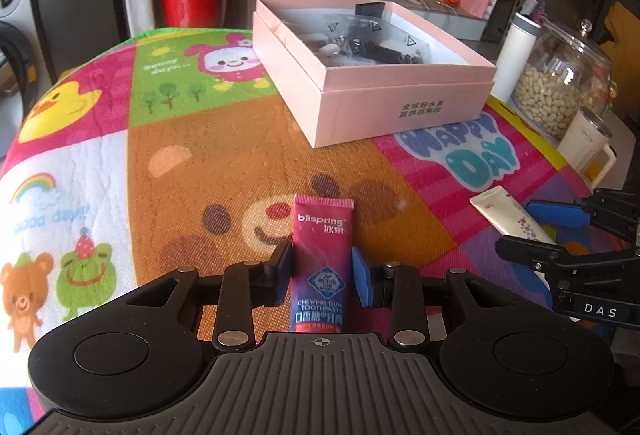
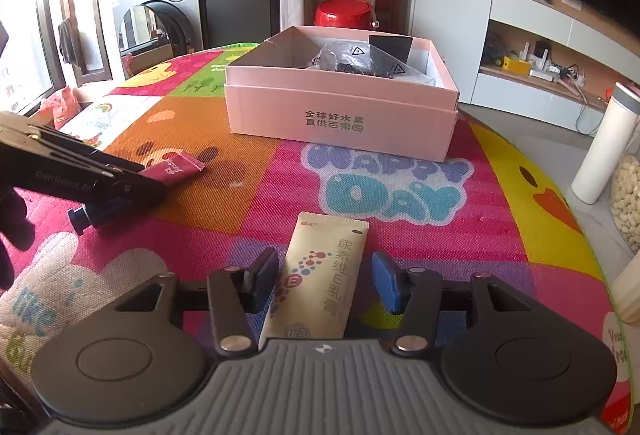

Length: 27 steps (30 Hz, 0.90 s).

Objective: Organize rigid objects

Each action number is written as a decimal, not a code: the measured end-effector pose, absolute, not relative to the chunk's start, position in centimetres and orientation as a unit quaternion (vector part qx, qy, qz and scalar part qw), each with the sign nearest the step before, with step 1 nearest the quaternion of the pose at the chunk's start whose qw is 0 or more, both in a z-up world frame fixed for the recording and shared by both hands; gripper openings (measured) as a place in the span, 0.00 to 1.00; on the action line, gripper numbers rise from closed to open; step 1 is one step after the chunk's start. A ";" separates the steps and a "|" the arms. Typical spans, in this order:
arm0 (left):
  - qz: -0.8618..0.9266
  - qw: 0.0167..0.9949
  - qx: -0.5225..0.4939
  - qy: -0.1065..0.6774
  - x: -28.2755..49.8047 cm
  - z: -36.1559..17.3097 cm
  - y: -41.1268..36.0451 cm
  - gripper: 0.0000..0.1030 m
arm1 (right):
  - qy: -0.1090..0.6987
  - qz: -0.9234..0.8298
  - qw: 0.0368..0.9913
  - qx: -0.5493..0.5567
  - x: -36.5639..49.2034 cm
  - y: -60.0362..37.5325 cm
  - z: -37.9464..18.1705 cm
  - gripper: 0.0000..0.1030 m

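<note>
Straddling the red toothpaste tube [image 1: 323, 259], the unclenched left gripper [image 1: 322, 267] is needing centred, gentle closure, while the released right gripper [image 2: 320, 281] is flanking the cream tube [image 2: 318, 279].

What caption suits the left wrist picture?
Left gripper straddles a red toothpaste tube on a cartoon mat, pink box beyond.

The small red plastic toothpaste tube [image 1: 323, 263] reads "blispring" and "CHEWING GUM TOOTHPASTE". The colourful cartoon-printed fabric mat [image 2: 400, 235] says "HAPPY DAY". The right black gripper [image 1: 560, 235] is labelled "DAS".
</note>
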<state>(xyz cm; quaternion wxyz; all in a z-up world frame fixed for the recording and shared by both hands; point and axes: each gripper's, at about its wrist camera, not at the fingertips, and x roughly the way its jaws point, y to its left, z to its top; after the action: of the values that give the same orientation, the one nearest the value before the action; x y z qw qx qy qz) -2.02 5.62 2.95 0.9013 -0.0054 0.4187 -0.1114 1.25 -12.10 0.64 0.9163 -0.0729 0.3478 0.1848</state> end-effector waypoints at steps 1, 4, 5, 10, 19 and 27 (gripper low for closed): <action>-0.113 0.901 -0.002 0.419 -2.0 3.0 5.6 0.35 | 0.348 0.185 0.916 -0.073 1.2 -12.1 0.6 0.50; -0.113 0.905 0.014 0.410 -2.6 2.9 5.1 0.35 | 0.348 0.191 0.915 -0.075 0.8 -12.1 0.8 0.42; -0.114 0.906 0.019 0.408 -2.9 2.9 5.0 0.35 | 0.347 0.191 0.915 -0.077 0.6 -12.1 0.8 0.39; -0.146 0.907 0.010 0.396 -5.6 3.0 4.3 0.35 | 0.347 0.195 0.915 -0.067 -0.4 -13.1 1.3 0.38; -0.180 0.931 -0.039 0.314 -8.1 7.3 4.1 0.34 | 0.282 0.189 0.940 -0.016 -1.3 -16.8 6.2 0.11; -0.194 0.953 -0.049 0.229 -5.9 12.9 3.5 0.10 | 0.233 0.189 0.953 -0.031 -0.2 -17.4 9.8 0.05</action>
<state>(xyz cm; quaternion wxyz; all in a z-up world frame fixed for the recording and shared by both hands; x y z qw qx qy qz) -5.88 3.45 12.87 0.9525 -0.0488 0.2294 -0.1941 -0.21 -17.39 9.76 0.9534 -0.0311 0.2333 0.1890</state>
